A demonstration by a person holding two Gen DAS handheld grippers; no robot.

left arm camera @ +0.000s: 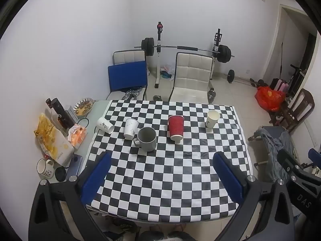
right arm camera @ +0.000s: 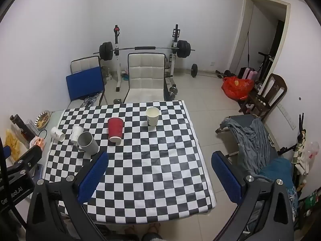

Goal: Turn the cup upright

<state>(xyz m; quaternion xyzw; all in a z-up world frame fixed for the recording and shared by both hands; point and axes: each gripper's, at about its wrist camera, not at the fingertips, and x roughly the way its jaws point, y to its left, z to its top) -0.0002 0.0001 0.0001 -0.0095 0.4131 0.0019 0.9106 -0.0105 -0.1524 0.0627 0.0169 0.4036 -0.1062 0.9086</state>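
Observation:
On the checkered tablecloth (left arm camera: 166, 172) stand a grey mug (left arm camera: 147, 138), a white paper cup (left arm camera: 130, 128), a red ribbed paper cup (left arm camera: 176, 127) and a cream paper cup (left arm camera: 212, 118), all upright. Another white paper cup (left arm camera: 104, 125) lies on its side at the cloth's left edge, also in the right wrist view (right arm camera: 57, 133). My left gripper (left arm camera: 162, 160) is open and empty above the near half of the table. My right gripper (right arm camera: 159, 160) is open and empty, above the table's right near part.
Left of the cloth lie snack bags (left arm camera: 53, 138), a dark bottle (left arm camera: 62, 112), a bowl (left arm camera: 83, 106) and a small mug (left arm camera: 45, 167). Chairs (left arm camera: 192, 76) and a barbell rack (left arm camera: 186, 49) stand behind the table. A cloth-draped chair (right arm camera: 254, 138) is at the right.

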